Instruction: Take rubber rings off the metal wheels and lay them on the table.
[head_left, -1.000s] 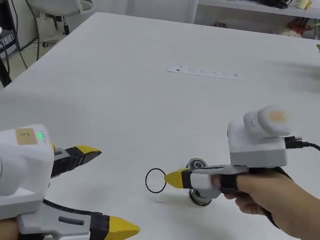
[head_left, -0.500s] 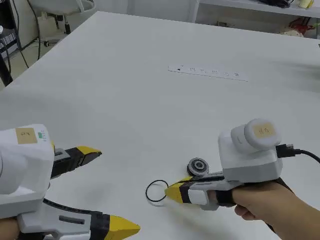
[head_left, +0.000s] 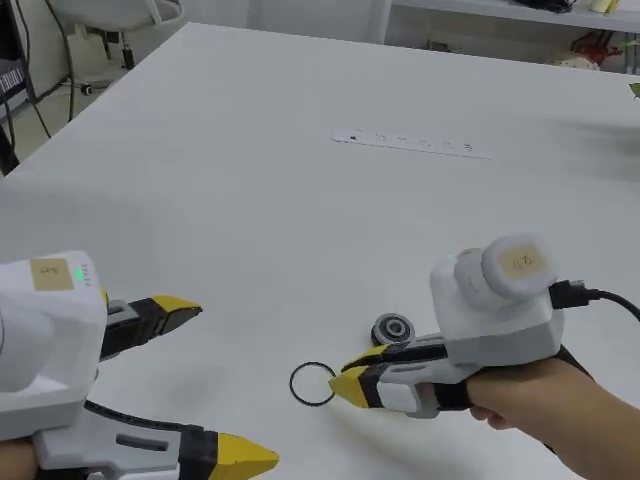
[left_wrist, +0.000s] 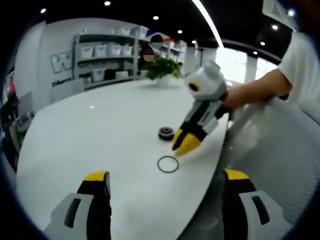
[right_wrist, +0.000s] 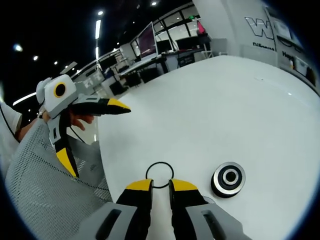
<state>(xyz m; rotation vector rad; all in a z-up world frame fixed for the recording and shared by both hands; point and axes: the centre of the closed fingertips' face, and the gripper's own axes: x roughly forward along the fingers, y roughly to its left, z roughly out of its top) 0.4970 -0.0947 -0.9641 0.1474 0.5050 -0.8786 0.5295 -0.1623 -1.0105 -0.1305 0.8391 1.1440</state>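
The left claw (head_left: 232, 382) is nearest, low over the table (head_left: 300, 200) edge. Its jaws are spread wide and there is nothing between them. Its own view looks straight out through that gap at the ring (left_wrist: 157, 164), which lies flat on the table ahead of the left claw's tips and well apart from them.

The right claw (head_left: 350, 380) is held in a hand (head_left: 530, 400) and points across toward the left claw. Its yellow tips are drawn close, with only a thin gap between them, and they hold nothing. The ring (right_wrist: 160, 162) sits right in front of those tips. In the right gripper view its near edge runs up to the gap. In the left gripper view the tips seem just clear of it, so I cannot tell whether they touch.

The wheel (right_wrist: 228, 179) rests on the table just right of the right claw's tips, beside that jaw and a little ahead. It is apart from the ring and its rim looks bare.

Far beyond both claws a white strip (head_left: 410, 145) lies flat on the table.
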